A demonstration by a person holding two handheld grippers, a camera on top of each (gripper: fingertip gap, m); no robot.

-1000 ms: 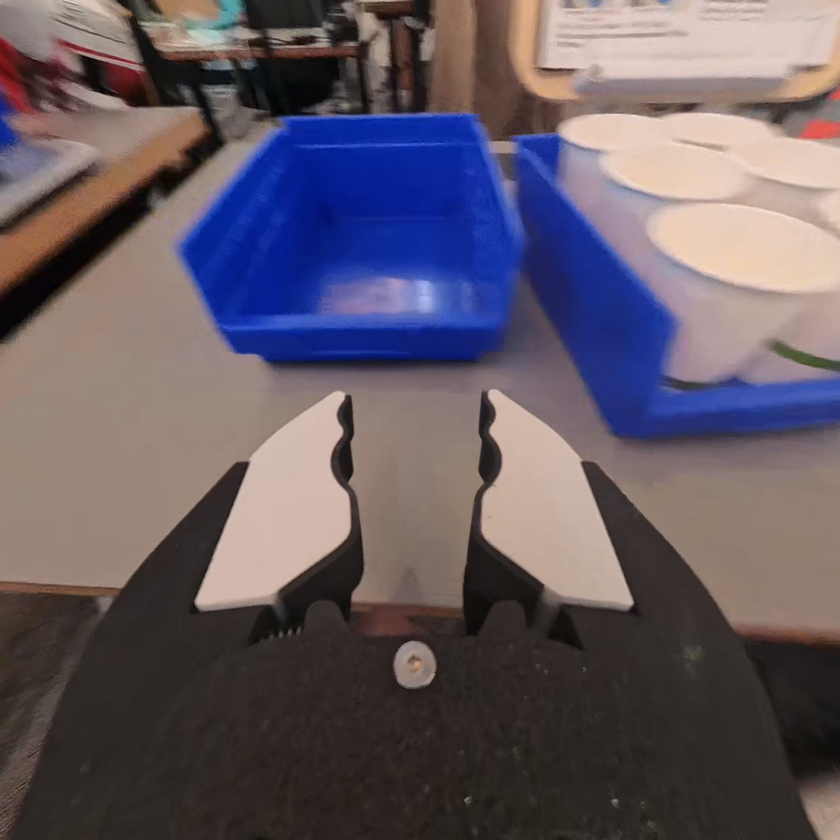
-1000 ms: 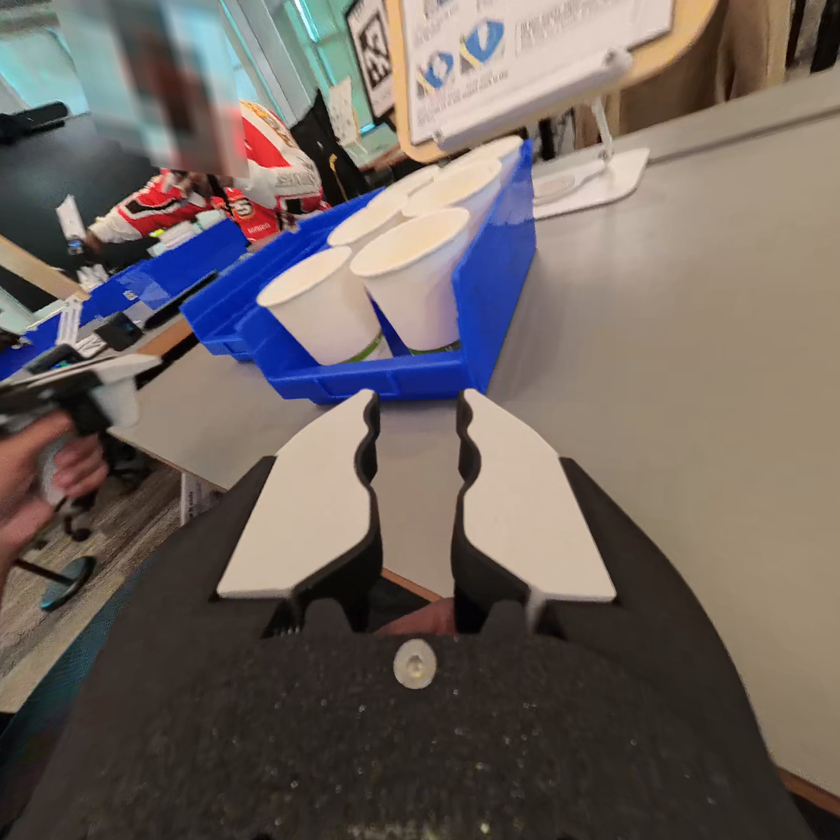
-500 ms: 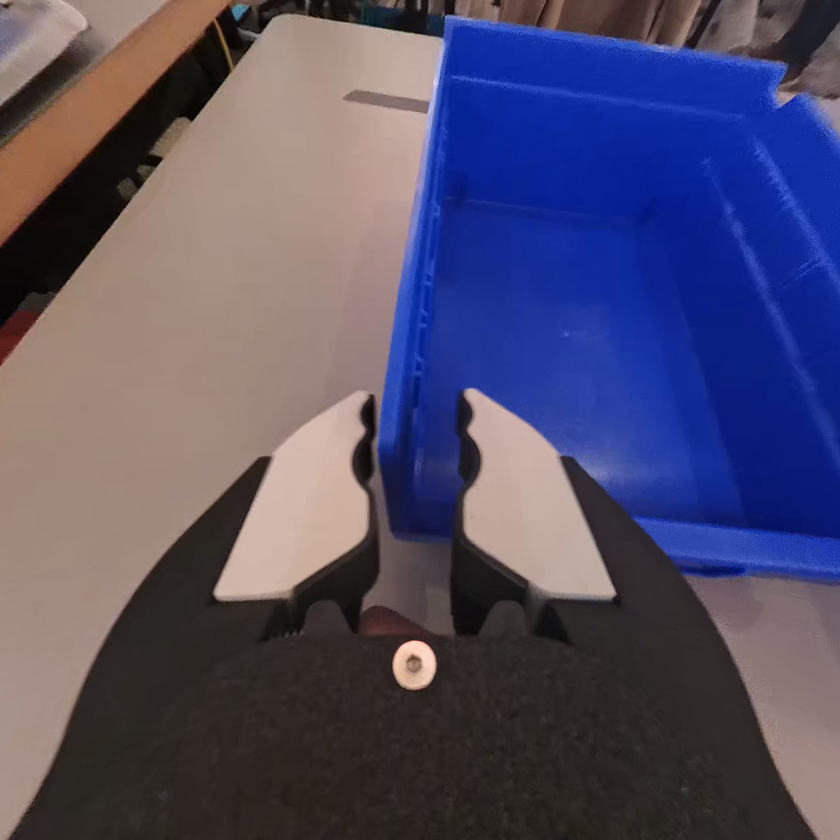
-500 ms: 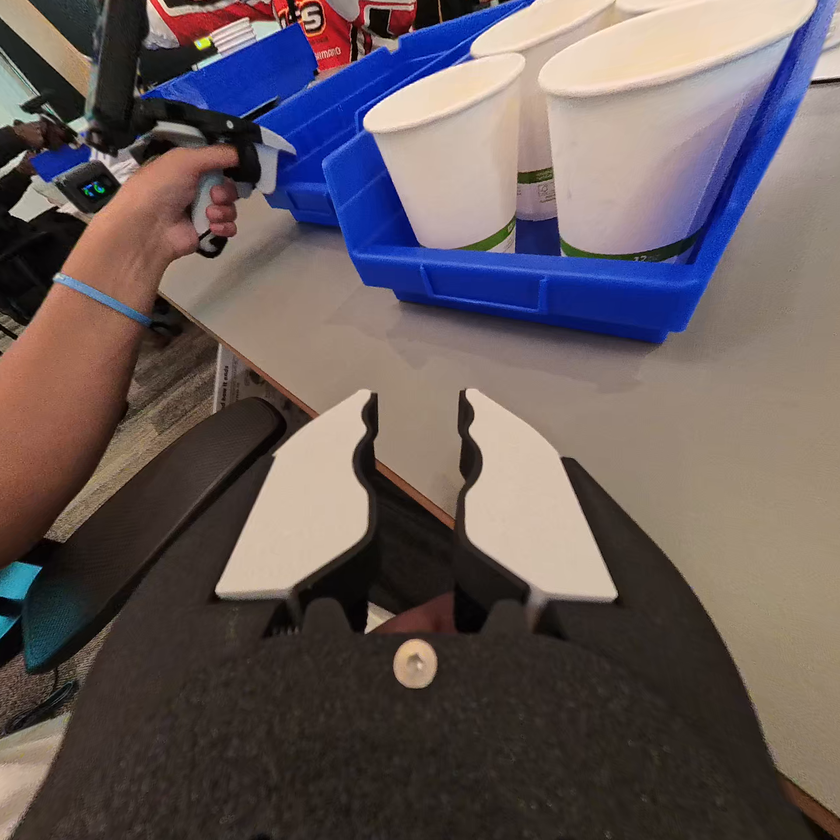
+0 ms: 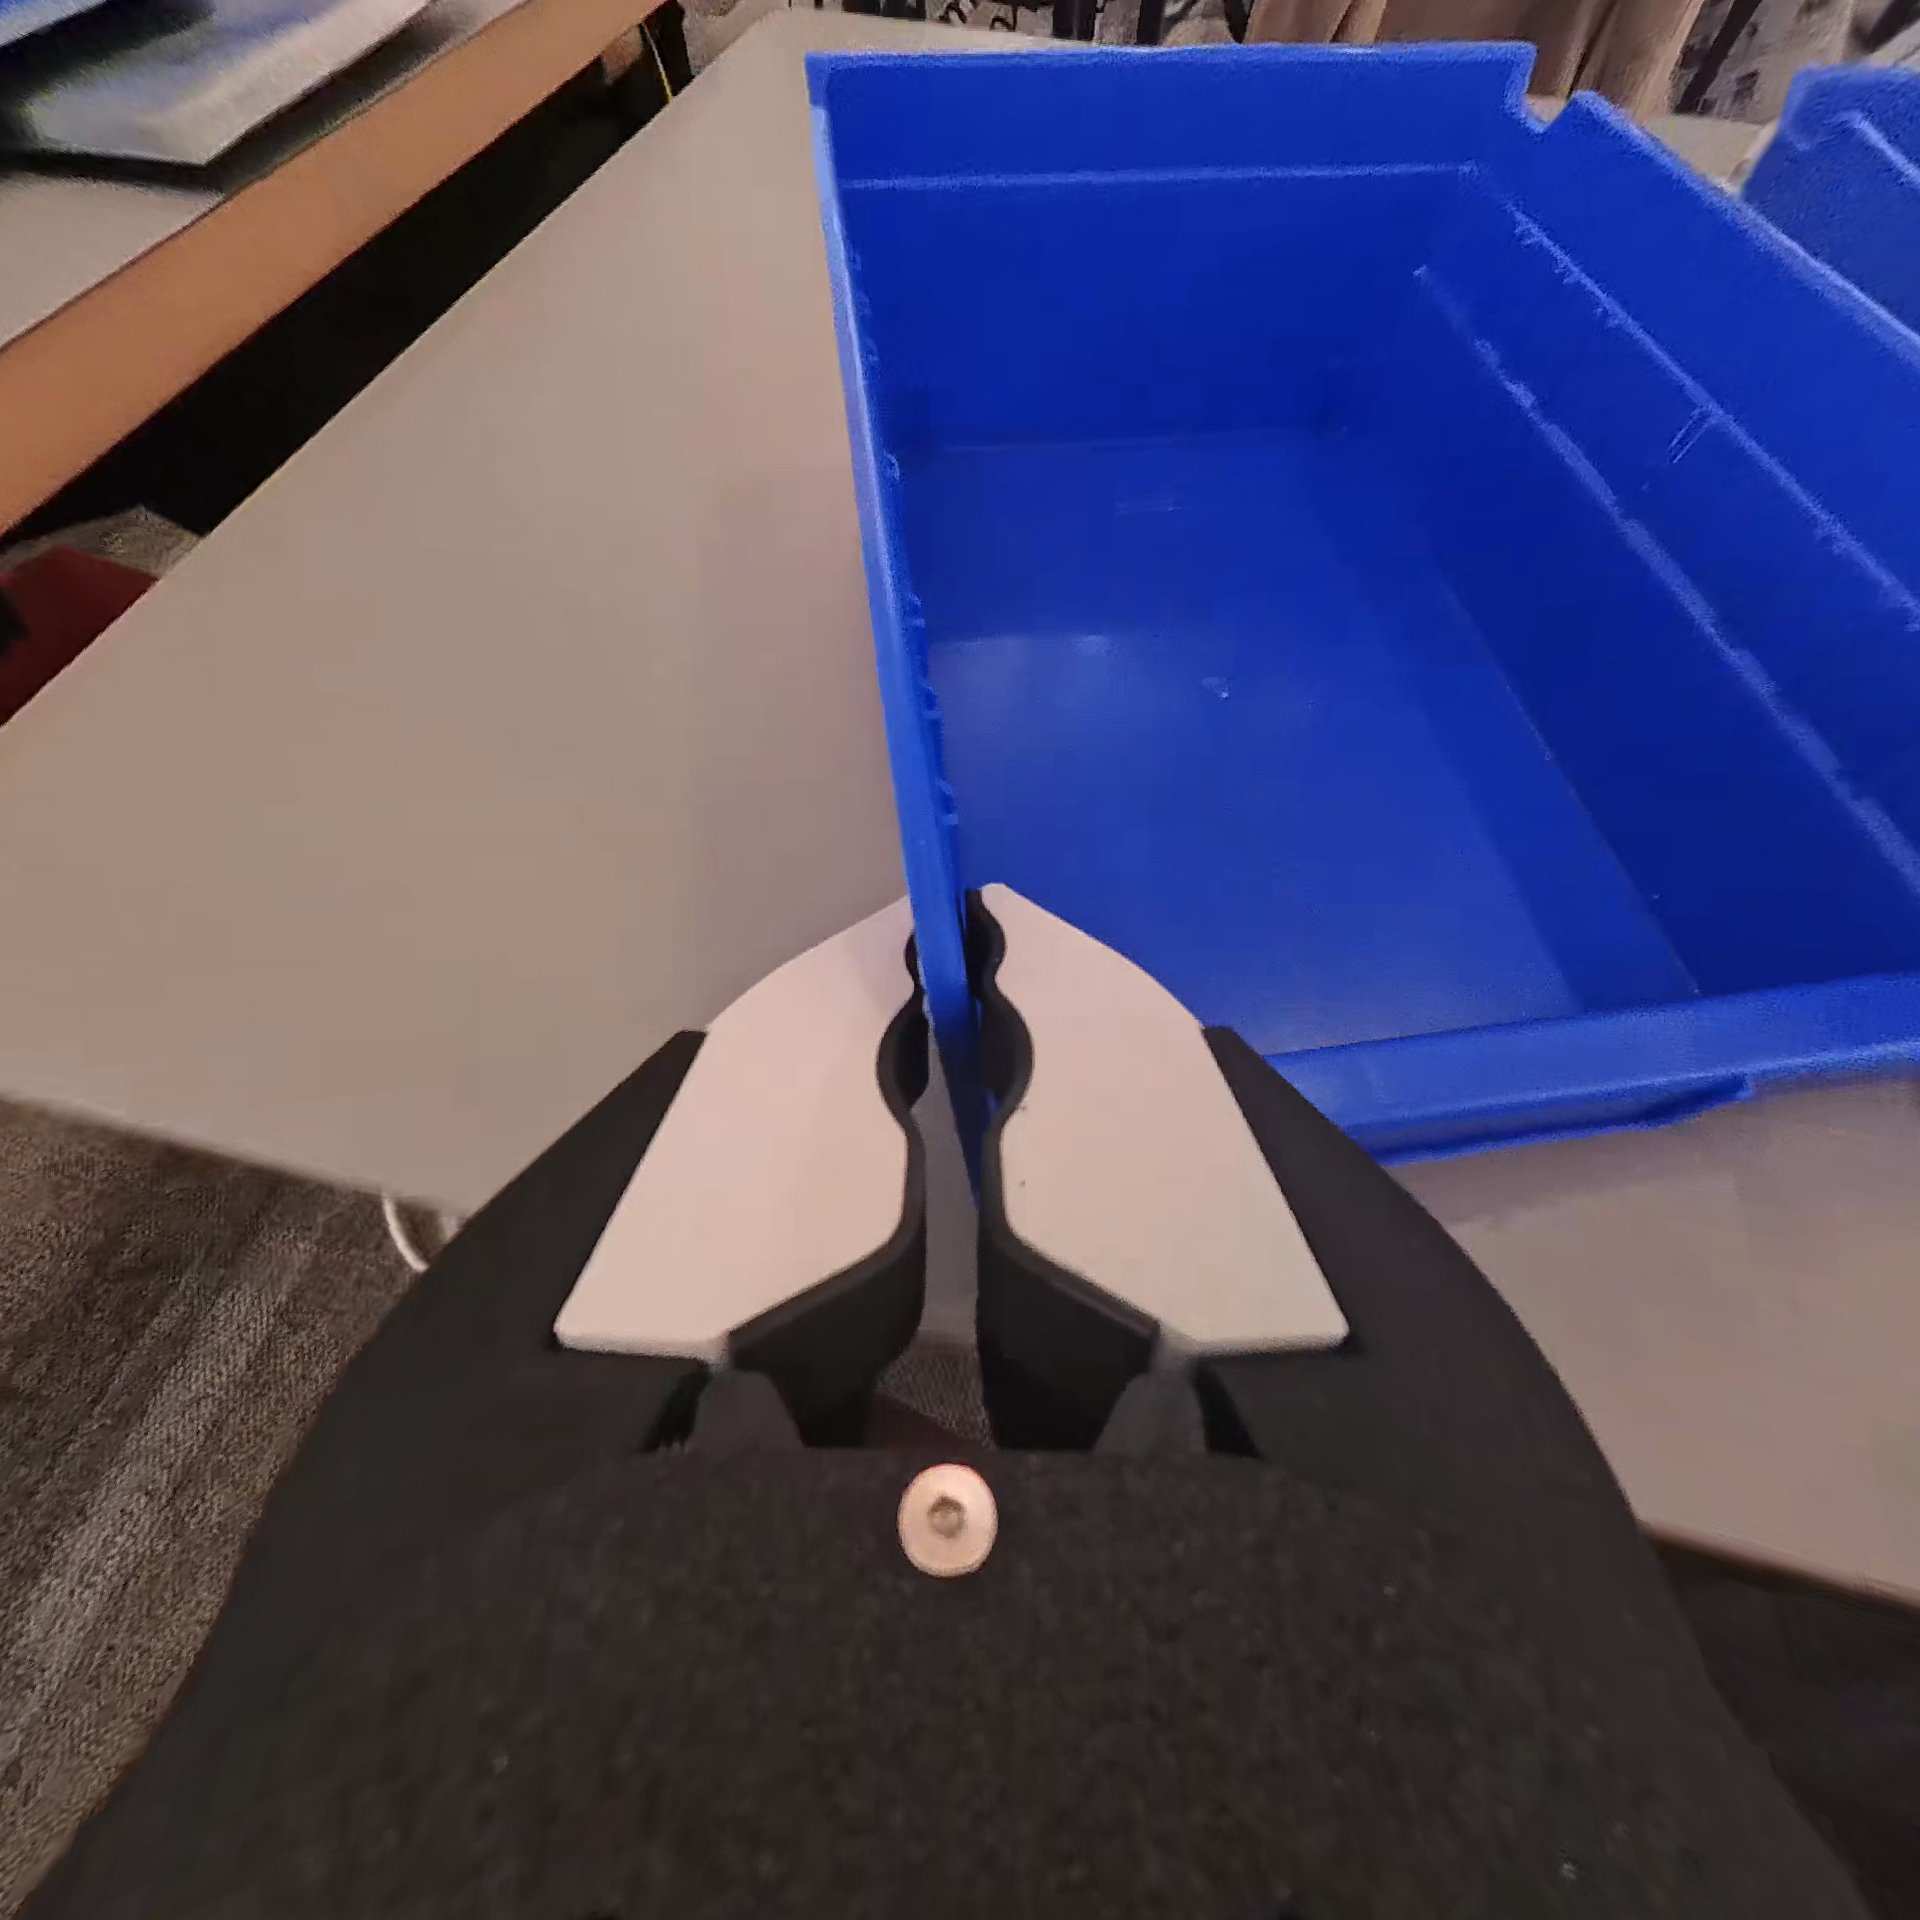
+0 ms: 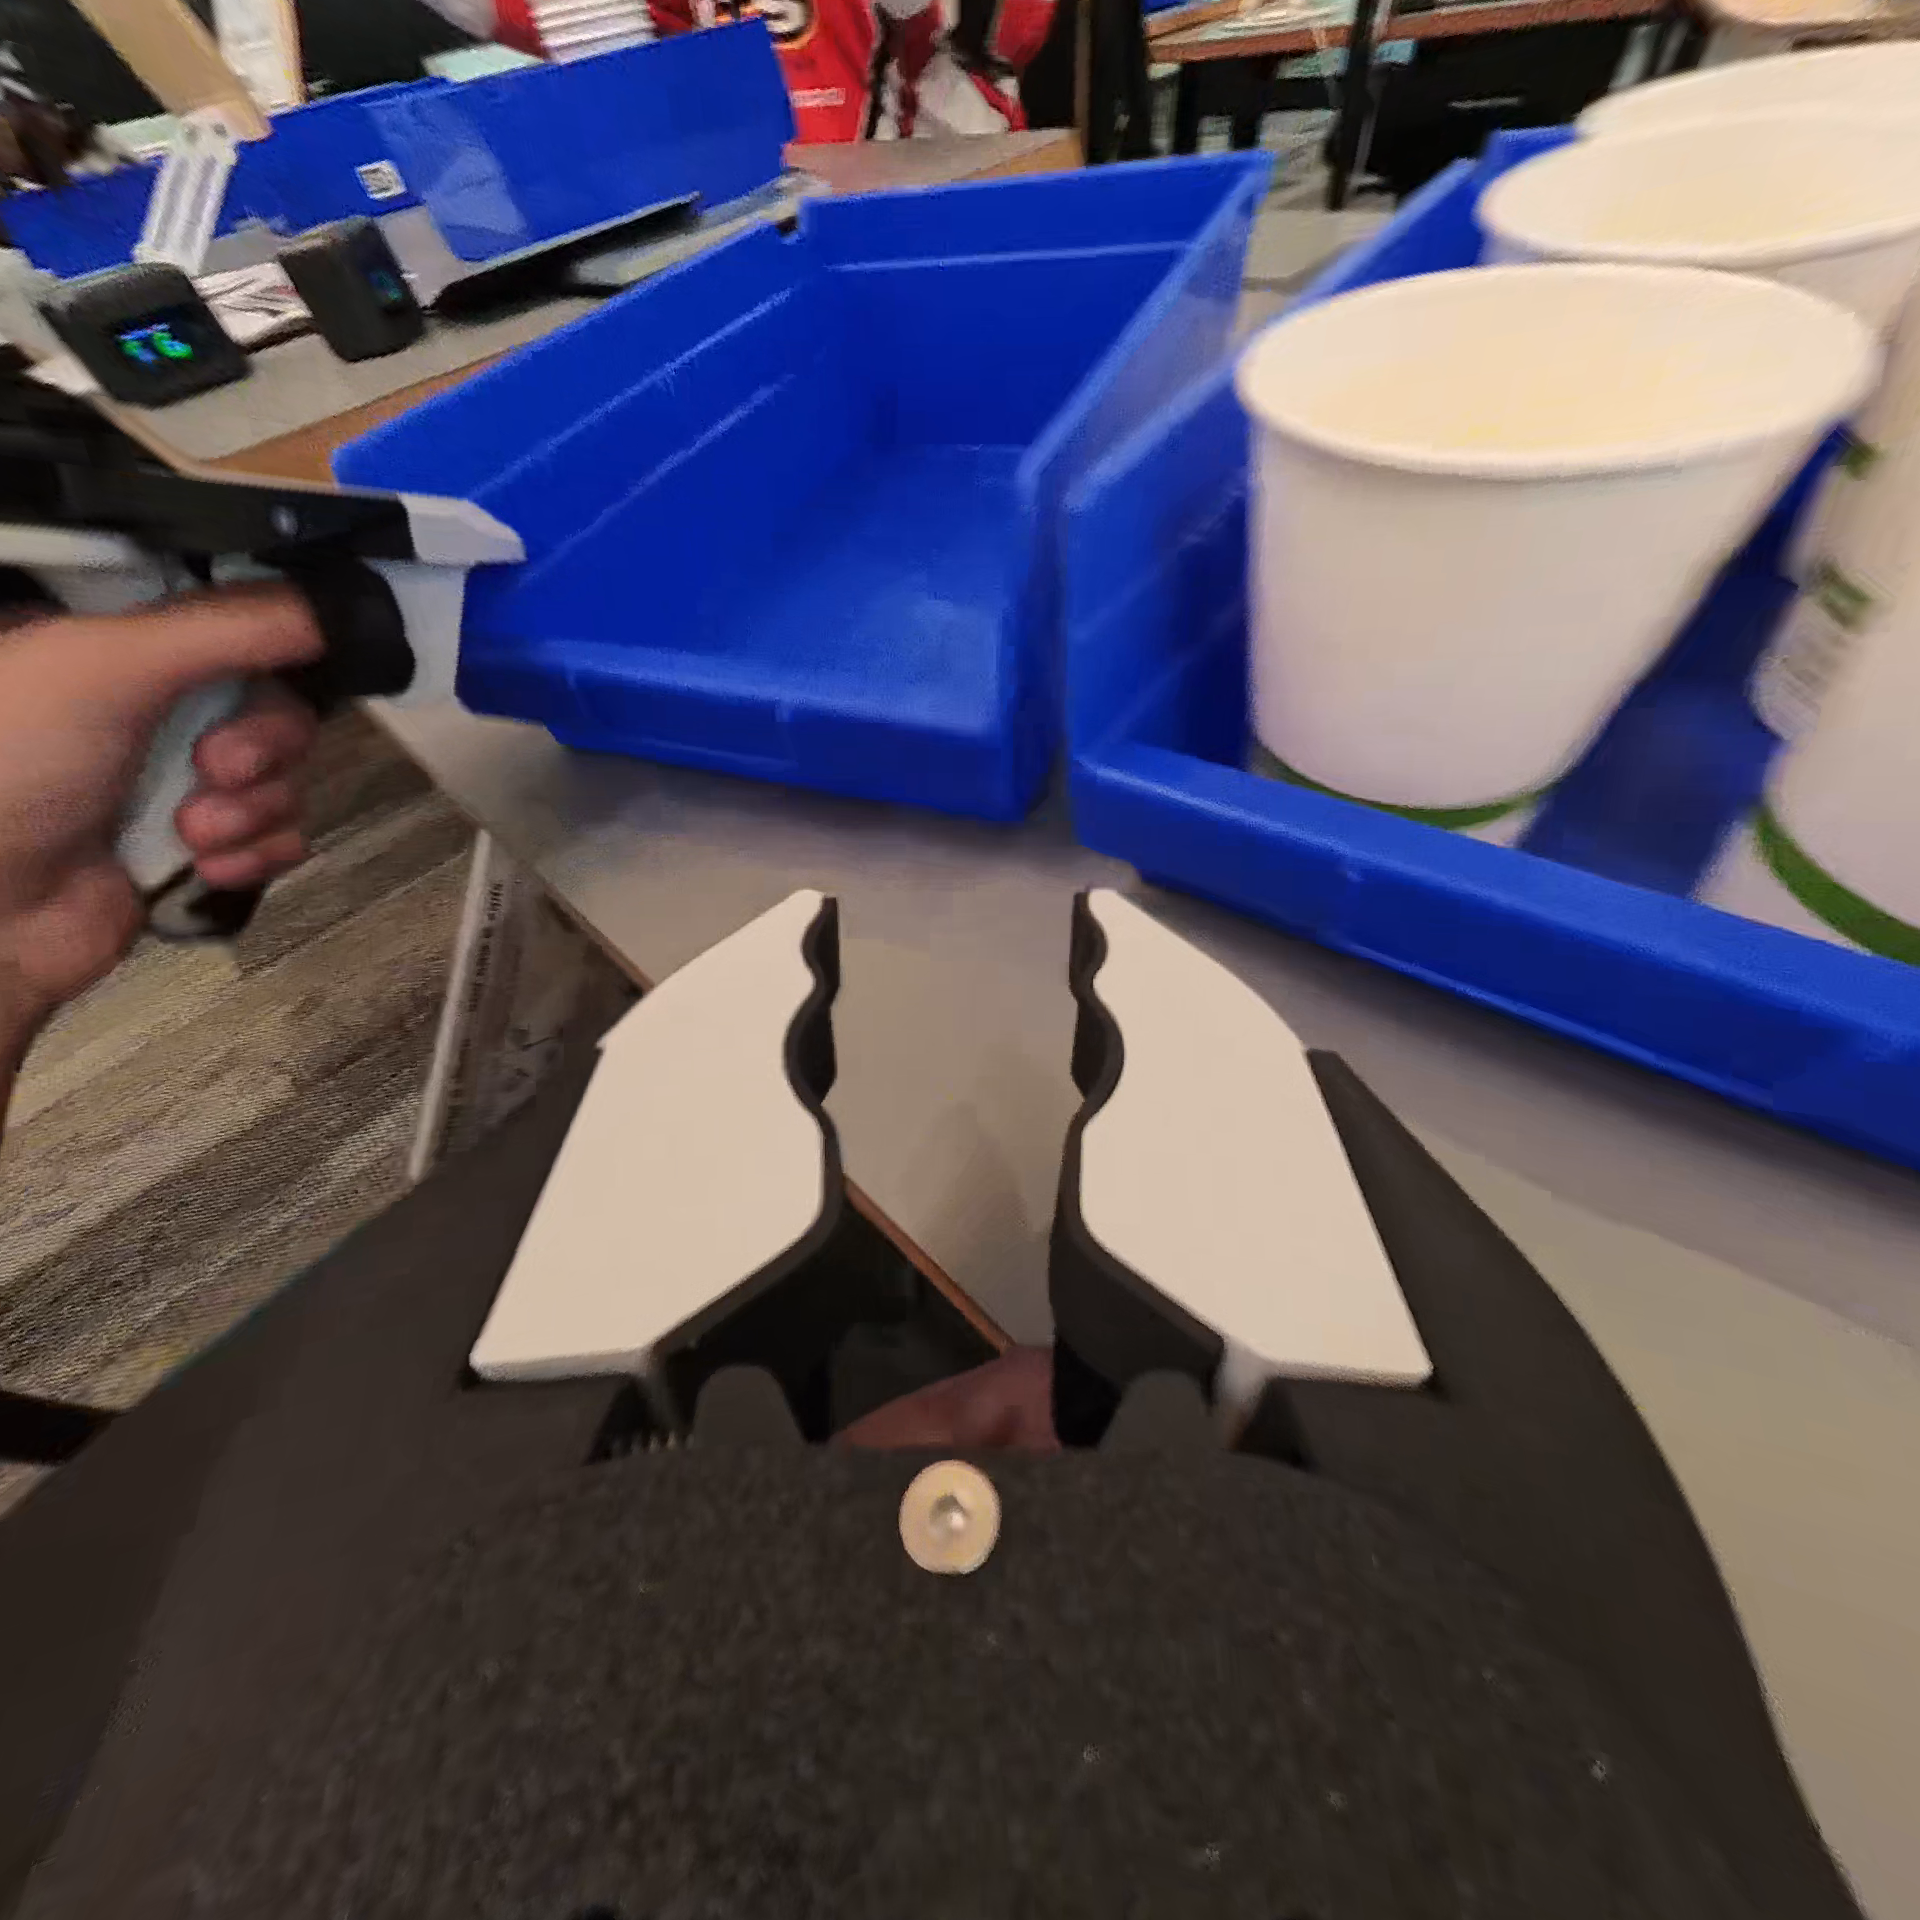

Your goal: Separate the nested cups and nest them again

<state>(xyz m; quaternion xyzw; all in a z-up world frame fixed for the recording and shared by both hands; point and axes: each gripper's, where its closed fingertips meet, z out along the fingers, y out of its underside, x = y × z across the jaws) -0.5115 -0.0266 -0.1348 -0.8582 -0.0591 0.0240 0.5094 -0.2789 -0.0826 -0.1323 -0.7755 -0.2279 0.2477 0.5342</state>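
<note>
Left gripper (image 5: pixel 943 920) is clamped on the near-left wall of the empty blue bin (image 5: pixel 1351 665), so this looks like bin positioning ahead of any cup work. Right gripper (image 6: pixel 951 914) hangs over the grey table (image 6: pixel 1621 1351) with jaws moderately apart and nothing between them. The white cups (image 6: pixel 1507 540) sit in the second blue bin (image 6: pixel 1455 914) to the right, untouched; next move likely calls for the right gripper reaching for the nearest cup's rim.

- Two grippers: the left gripper (image 5: pixel 943 914), the right gripper (image 6: pixel 951 914).
- Two blue bins on the table: an empty bin (image 6: pixel 748 582), a cup bin (image 6: pixel 1455 904) at three o'clock of it.
- At least three white paper cups (image 6: pixel 1496 540).
</note>
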